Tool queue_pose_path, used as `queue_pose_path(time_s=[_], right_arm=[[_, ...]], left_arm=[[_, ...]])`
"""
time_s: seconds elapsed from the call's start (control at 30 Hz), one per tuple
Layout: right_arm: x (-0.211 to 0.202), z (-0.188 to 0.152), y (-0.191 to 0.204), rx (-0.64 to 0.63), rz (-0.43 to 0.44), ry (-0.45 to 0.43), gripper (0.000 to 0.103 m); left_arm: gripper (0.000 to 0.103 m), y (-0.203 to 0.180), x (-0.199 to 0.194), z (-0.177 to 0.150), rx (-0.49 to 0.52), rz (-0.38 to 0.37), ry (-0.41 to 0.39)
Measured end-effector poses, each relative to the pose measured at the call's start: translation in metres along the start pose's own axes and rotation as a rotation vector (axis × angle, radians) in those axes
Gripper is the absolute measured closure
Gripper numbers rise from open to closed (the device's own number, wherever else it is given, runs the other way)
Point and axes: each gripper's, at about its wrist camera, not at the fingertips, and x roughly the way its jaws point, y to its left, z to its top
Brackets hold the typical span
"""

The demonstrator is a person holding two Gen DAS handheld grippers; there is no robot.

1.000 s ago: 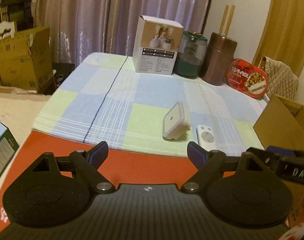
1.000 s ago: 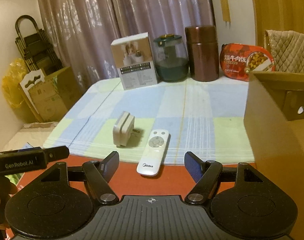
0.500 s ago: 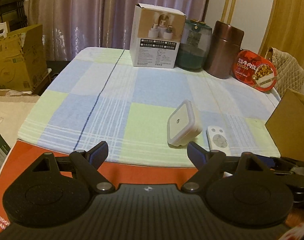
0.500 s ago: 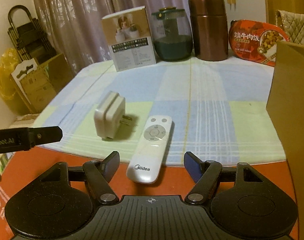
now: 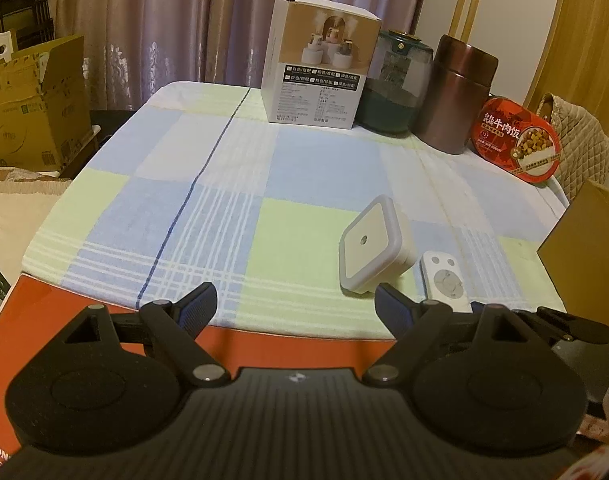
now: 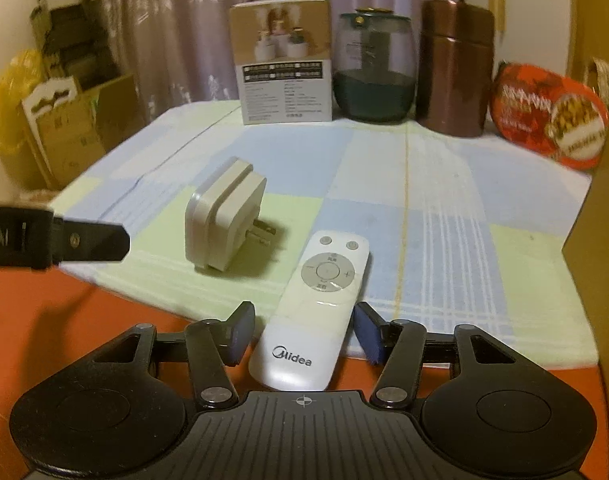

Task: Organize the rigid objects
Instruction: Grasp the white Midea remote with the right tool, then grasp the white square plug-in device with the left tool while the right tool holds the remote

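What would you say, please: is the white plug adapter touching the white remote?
Apart. The right wrist view shows a strip of checked cloth lying bare between the plug adapter, prongs included, and the remote.

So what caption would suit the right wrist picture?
Right tool closing around a white remote, pads not yet touching, plug-in night light beside it.

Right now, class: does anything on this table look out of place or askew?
Yes. The remote lies askew, its near end off the checked cloth onto the red surface. Beside it the plug-in light rests on its edge, prongs sticking out sideways. Nothing looks spilled or broken.
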Motion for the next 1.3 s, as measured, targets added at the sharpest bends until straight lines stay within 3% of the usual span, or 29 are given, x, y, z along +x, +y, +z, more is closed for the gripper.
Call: queue_pose_path(time_s=[0.13,0.27,0.63,1.03,1.13,1.3], right_arm=[[-0.002,-0.001,-0.004,0.005,-0.031,0.002,0.065],[-0.004,-0.004,-0.006,-0.009,-0.063,-0.001,0.065],[0.0,-0.001,-0.009,-0.003,-0.039,-0.003,0.065],[-0.017,0.016,-0.022,0.074,-0.044,-0.061,0.066],[-0.019,0.019,-0.029,0.097,-0.052,-0.062,0.066],[-0.022,0.021,-0.038,0.131,-0.062,-0.061,0.066]], left_arm=[[0.02,0.0,0.001,-0.002,-0.004,-0.007,0.003],[0.02,0.0,0.003,-0.003,-0.004,-0.012,0.006],[0.02,-0.003,0.004,-0.005,0.009,-0.029,0.008],[0.02,-0.011,0.022,-0.003,0.032,-0.107,-0.006],[0.024,-0.019,0.029,0.0,0.075,-0.104,-0.032],[0.042,-0.038,0.04,0.002,0.161,-0.128,-0.063]])
